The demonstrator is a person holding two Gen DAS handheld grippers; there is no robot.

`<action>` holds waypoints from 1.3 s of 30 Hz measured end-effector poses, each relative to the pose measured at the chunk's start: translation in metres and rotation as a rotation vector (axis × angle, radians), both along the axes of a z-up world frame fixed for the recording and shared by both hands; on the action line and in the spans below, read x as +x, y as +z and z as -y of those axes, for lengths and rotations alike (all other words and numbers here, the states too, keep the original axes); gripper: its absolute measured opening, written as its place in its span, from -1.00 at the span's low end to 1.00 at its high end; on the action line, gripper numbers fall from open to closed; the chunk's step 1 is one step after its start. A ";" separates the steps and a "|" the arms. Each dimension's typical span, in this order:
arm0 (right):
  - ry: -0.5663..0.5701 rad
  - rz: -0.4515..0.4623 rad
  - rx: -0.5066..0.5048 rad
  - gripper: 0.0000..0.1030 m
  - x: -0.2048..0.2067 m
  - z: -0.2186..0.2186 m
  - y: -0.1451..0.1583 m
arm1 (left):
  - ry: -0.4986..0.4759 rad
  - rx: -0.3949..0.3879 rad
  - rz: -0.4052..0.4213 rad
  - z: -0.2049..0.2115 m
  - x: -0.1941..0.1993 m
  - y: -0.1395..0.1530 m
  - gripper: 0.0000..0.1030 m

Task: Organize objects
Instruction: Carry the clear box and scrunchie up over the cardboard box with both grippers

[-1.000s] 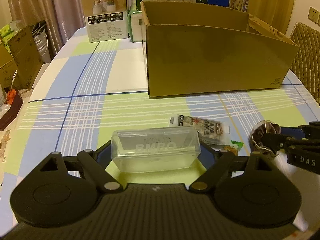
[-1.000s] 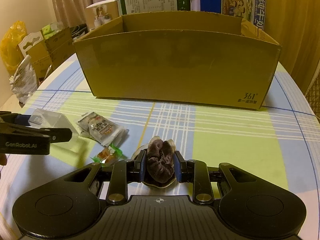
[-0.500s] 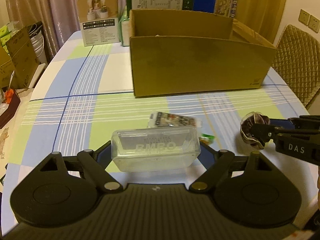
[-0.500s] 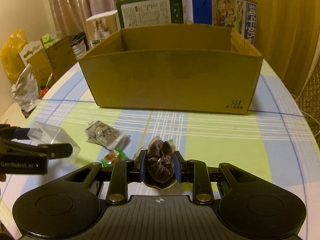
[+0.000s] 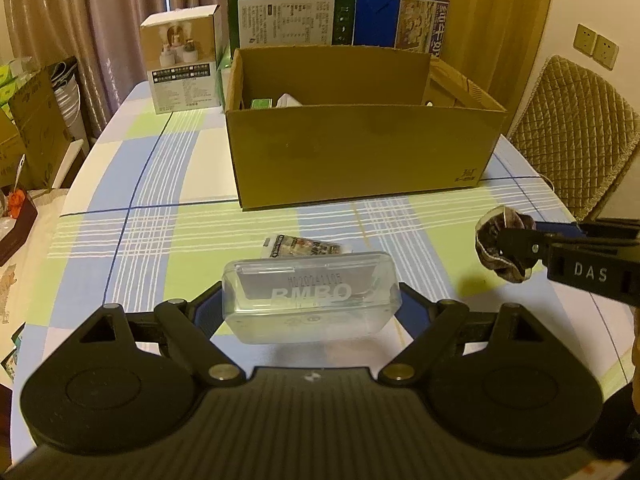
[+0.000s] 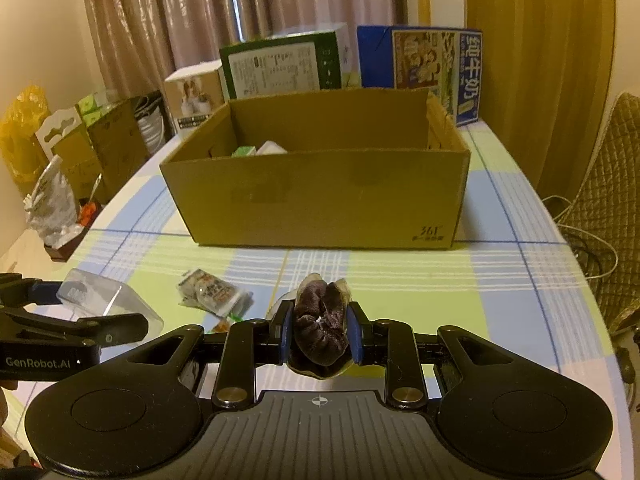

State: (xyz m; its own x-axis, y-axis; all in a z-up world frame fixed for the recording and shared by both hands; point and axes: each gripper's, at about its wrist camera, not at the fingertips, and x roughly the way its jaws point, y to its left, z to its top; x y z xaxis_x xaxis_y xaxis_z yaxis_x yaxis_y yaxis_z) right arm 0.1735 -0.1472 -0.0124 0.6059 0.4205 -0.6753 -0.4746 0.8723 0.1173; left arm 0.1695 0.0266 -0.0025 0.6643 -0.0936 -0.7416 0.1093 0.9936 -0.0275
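My left gripper is shut on a clear plastic case marked BMBO, held above the checked tablecloth. My right gripper is shut on a dark brown scrunchie in clear wrap; the same scrunchie shows at the right of the left wrist view. An open cardboard box stands ahead of both grippers, with a few small items inside at its left end. A snack packet and a small green-wrapped candy lie on the cloth between the grippers and the cardboard box.
Behind the box stand a white product carton, a green carton and a blue milk carton. A quilted chair is at the table's right. Cardboard boxes and bags crowd the floor at the left.
Both grippers have risen and pulled back with their loads, so the box's inside now shows. The snack packet and candy stayed on the cloth.
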 end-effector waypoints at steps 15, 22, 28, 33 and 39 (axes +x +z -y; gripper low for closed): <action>-0.020 0.002 -0.001 -0.51 -0.008 0.017 0.021 | -0.026 0.002 0.017 0.011 -0.013 0.020 0.63; -0.020 -0.009 0.013 -0.51 0.003 0.023 0.038 | -0.053 0.003 0.028 0.014 -0.005 0.035 0.63; -0.013 0.008 0.030 -0.51 0.027 0.027 0.067 | -0.084 -0.005 0.041 0.016 0.017 0.056 0.63; 0.004 0.040 0.022 -0.51 0.057 0.023 0.096 | -0.111 0.001 0.054 0.018 0.047 0.077 0.63; 0.016 0.042 0.003 -0.51 0.100 0.010 0.117 | -0.129 -0.001 0.060 0.021 0.092 0.099 0.64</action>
State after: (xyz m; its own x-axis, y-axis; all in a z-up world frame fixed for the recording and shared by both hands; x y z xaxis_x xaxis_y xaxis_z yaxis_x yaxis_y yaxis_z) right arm 0.2732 -0.1577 0.1043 0.6265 0.4326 -0.6483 -0.4932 0.8641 0.1000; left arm 0.2614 0.0060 0.0965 0.6902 -0.1818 -0.7004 0.2373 0.9713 -0.0183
